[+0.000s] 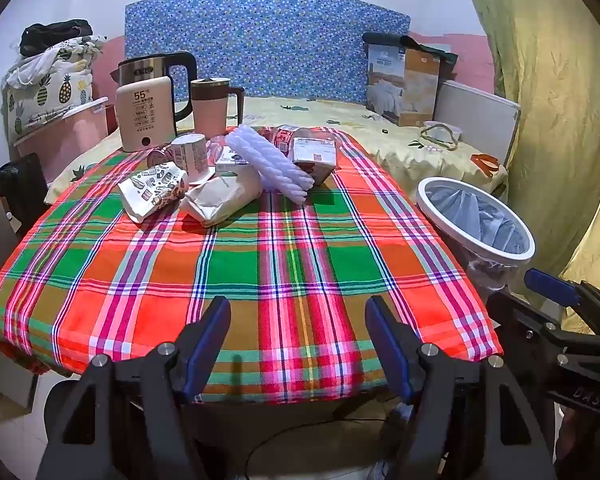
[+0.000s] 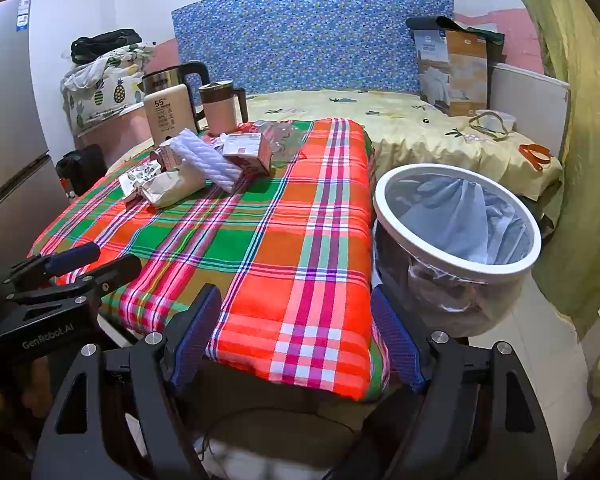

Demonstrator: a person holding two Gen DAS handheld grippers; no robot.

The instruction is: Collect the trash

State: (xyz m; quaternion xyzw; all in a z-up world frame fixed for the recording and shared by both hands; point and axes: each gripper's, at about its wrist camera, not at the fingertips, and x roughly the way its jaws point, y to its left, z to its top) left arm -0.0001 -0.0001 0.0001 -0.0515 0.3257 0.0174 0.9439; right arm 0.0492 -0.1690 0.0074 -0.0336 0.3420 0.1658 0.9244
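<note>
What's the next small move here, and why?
Probably reach the left gripper forward to the crumpled beige paper bag, the nearest trash in the pile. Both grippers are open and empty, and the white-rimmed lined bin waits beside the table.

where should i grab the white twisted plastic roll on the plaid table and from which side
Probably across the near, lower end of the white twisted roll. It lies slanted on top of the pile, that end sticking out free over the plaid cloth. Come from the front, open tongs straddling its narrow width; the far end is crowded by the red carton.
</note>
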